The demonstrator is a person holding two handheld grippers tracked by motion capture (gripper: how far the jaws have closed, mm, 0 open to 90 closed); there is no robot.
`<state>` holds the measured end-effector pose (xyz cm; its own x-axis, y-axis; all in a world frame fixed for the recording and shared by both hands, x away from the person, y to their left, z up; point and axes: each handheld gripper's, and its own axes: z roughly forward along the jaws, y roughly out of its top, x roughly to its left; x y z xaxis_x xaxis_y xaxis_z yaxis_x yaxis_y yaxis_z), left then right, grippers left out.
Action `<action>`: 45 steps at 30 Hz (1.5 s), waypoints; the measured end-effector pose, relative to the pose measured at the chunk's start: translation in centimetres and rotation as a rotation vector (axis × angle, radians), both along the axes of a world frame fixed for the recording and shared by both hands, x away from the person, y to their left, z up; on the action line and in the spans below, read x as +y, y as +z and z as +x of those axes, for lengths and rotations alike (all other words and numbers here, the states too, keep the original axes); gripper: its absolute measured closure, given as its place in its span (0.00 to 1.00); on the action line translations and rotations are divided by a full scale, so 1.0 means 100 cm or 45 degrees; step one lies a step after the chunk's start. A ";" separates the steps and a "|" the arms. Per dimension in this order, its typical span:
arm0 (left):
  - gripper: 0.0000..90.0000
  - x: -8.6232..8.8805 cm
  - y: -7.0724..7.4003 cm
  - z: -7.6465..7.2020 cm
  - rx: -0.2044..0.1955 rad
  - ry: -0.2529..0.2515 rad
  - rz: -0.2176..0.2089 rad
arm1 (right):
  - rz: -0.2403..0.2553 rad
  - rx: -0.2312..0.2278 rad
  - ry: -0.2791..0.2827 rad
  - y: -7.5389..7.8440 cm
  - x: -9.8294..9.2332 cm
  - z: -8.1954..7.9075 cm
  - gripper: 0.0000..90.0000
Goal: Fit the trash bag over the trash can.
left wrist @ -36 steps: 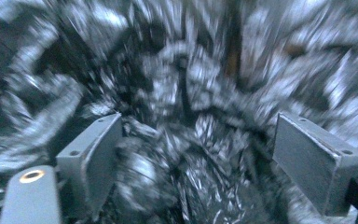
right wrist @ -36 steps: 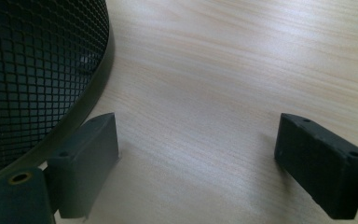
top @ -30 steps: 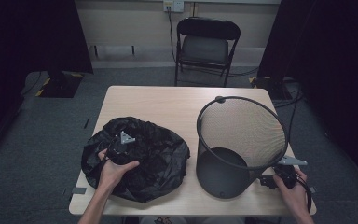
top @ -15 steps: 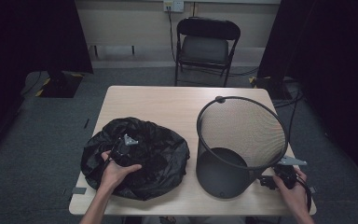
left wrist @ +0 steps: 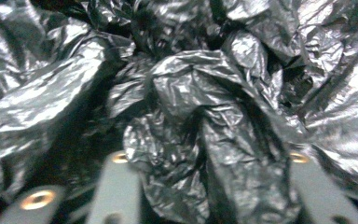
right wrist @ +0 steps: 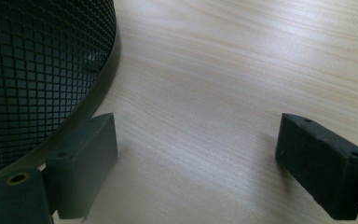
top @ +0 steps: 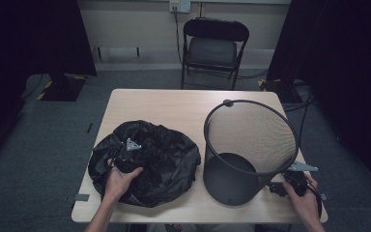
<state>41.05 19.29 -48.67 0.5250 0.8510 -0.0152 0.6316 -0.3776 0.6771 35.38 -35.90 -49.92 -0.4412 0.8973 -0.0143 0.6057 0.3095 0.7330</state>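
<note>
My left gripper (left wrist: pixel 205 163) has just been closing on a fold of the crinkled, glossy black bag (top: pixel 159 159), heaped left of the round mesh bin (top: pixel 249 150); my right gripper (right wrist: pixel 196 154) gapes over bare wood.

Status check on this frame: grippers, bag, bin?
Left gripper just closing, black bag bunched between jaws. Right gripper open beside mesh bin. Nothing in the way.

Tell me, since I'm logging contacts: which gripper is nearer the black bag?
Left. The left gripper has just closed on the black bag; the right gripper sits beyond the mesh bin.
</note>
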 end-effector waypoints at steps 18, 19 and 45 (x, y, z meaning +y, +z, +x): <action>0.86 0.006 0.032 -0.019 -0.188 -0.041 -0.228 | 0.003 0.005 0.000 0.000 0.000 0.000 0.13; 0.86 0.006 0.034 -0.020 -0.203 -0.040 -0.245 | 0.003 0.005 0.000 0.000 0.000 0.000 0.13; 0.86 0.036 0.102 -0.038 -0.525 -0.033 -0.575 | 0.004 0.005 0.001 0.000 0.000 0.000 0.13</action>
<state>37.27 22.90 -38.49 0.5848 0.7947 -0.1627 0.2779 -0.0078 0.9606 35.39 -35.89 -49.92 -0.4420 0.8969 -0.0099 0.6083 0.3079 0.7315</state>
